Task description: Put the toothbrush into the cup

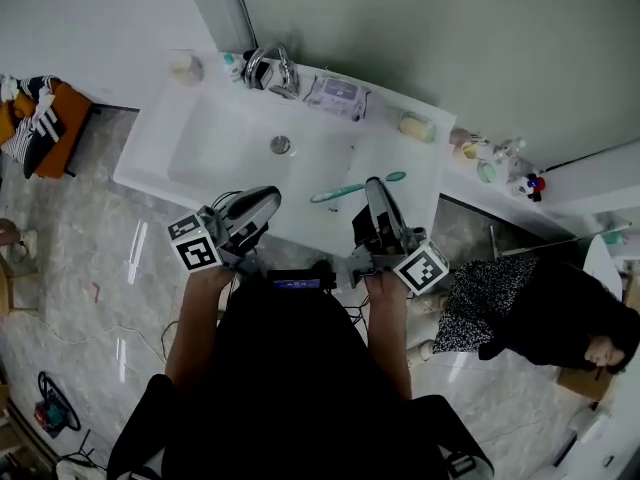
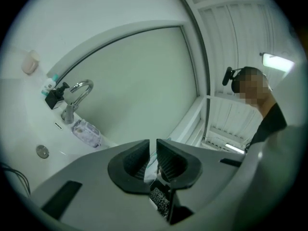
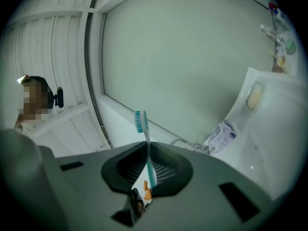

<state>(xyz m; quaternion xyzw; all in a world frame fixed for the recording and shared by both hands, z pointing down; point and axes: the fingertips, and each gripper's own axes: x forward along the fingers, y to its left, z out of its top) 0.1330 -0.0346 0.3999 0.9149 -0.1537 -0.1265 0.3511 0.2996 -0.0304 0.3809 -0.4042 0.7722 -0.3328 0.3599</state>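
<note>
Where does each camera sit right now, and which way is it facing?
Head view: on the person's head, looking steeply down at the sink; forearms, left gripper, right gripper show.
Left gripper view: on the left gripper, facing faucet and wall; its jaws nearly together, empty.
Right gripper view: on the right gripper, facing the wall; its jaws clamp the toothbrush.
Shared: head and left gripper views both show the faucet.

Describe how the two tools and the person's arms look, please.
The left tool and the right tool both have grey bodies with dark, ribbed pads. Each carries a white cube with black square markers, one on the left and one on the right. Thin black cables run by the left one. The person wears a black top; the forearms are bare.
</note>
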